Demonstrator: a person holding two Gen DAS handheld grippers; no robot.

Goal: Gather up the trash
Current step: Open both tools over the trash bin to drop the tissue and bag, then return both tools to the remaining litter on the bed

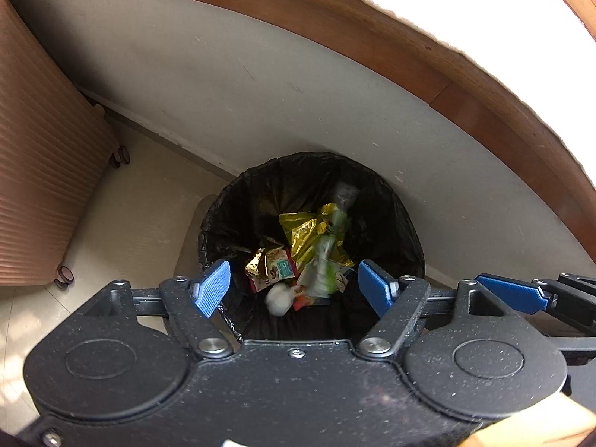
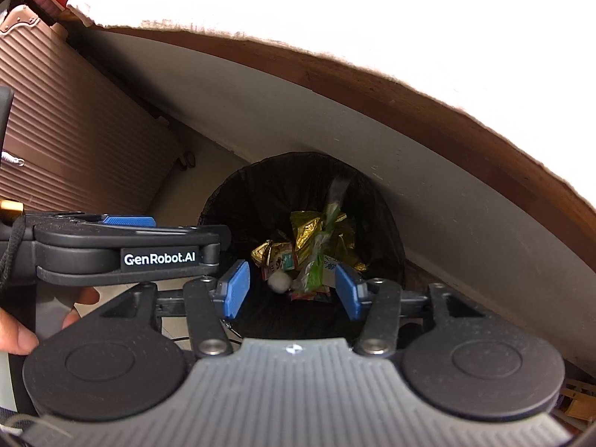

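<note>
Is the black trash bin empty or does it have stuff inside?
Not empty: the black-lined round trash bin holds shiny gold wrappers and a white ball.

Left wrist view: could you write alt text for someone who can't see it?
Looking steeply down, the open left gripper hangs over a black-lined trash bin holding gold foil wrappers, a white wad and a blurred green packet. The bin stands on pale floor against a wall, a ribbed brown suitcase to its left.

Open bin (image 1: 395, 201) mouth below, wall (image 1: 223, 82) close behind, suitcase (image 1: 41, 186) left, wooden ledge (image 1: 372, 33) overhead.
</note>
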